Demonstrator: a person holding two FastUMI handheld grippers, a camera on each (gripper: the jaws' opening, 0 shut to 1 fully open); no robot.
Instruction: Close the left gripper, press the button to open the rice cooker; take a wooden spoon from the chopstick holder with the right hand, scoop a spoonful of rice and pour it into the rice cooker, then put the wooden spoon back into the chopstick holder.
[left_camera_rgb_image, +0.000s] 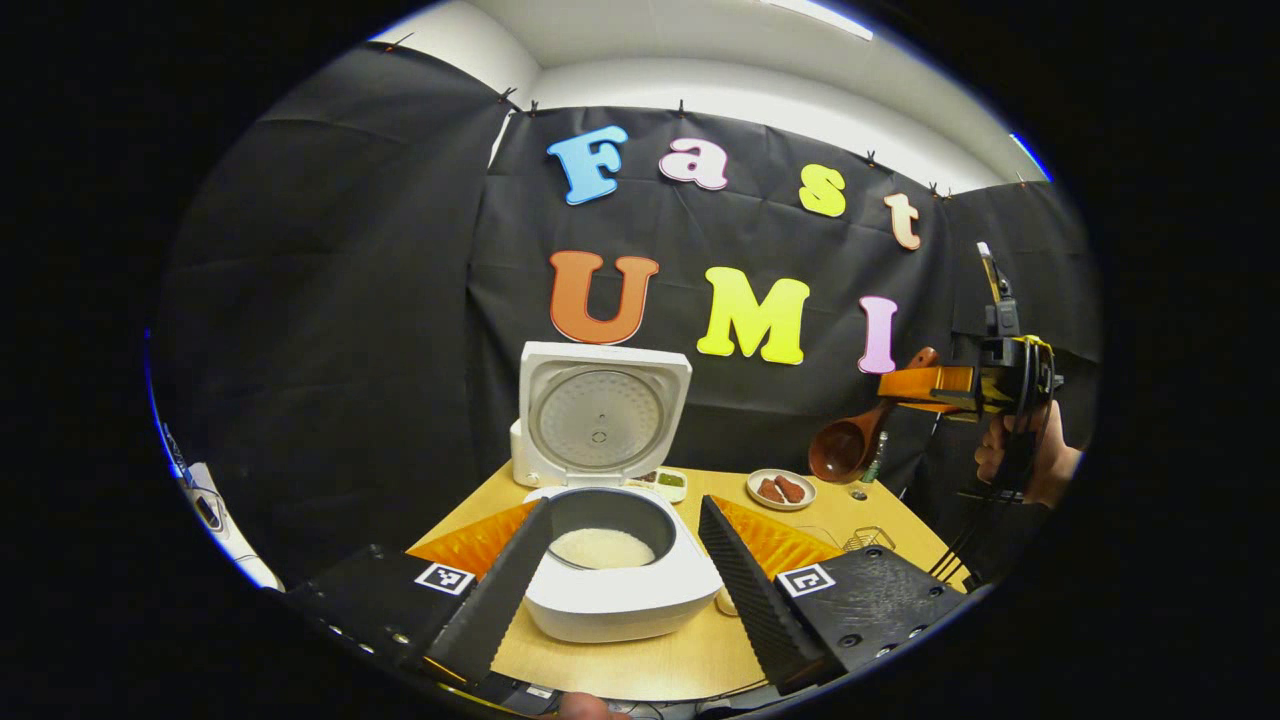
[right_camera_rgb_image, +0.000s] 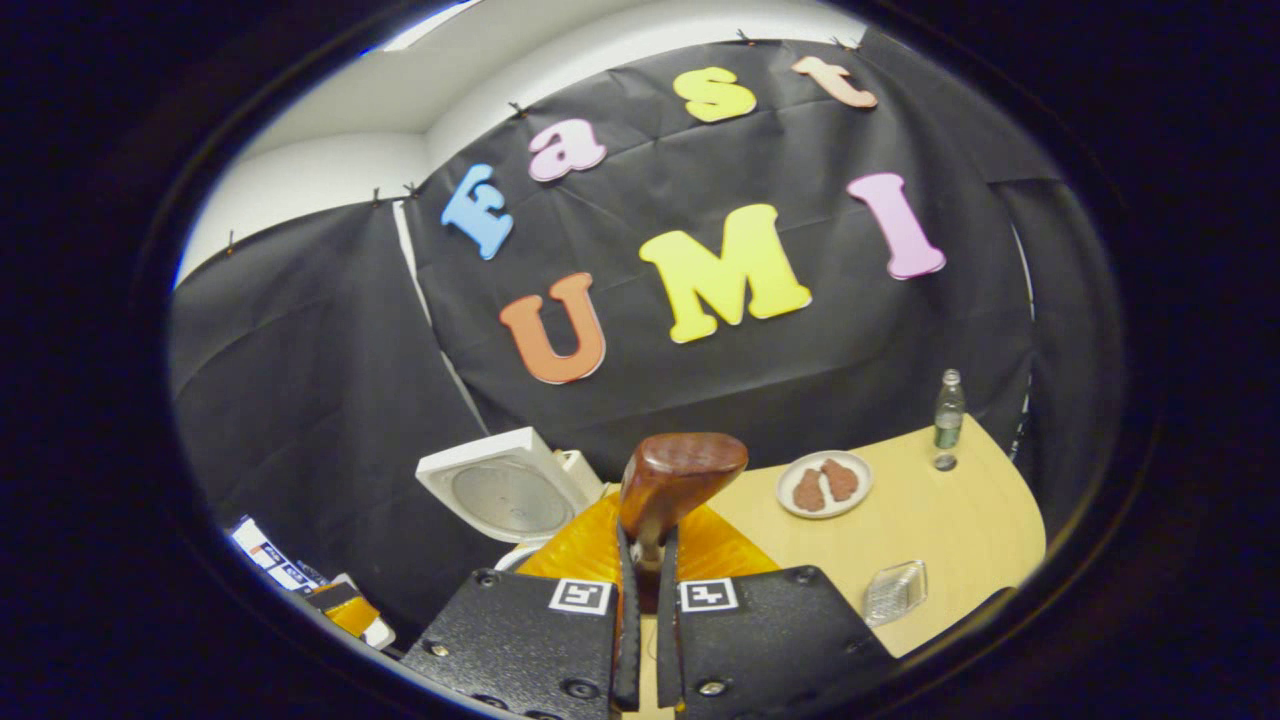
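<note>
Already the brown wooden spoon (right_camera_rgb_image: 680, 478) sits clamped by its handle in the right tool (right_camera_rgb_image: 645, 600), bowl jutting ahead. Stiff and light, it suits a mid-handle hold. Below the wide-open, empty left tool (left_camera_rgb_image: 625, 585) stands the white open-lidded rice cooker (left_camera_rgb_image: 620, 590).

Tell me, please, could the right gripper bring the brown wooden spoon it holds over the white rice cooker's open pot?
Probably yes: the rice cooker lid stands upright, and the right gripper holds the wooden spoon in open air beside it.

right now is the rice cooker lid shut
No, the rice cooker lid stands upright, its inner plate facing the camera above the open pot.
</note>
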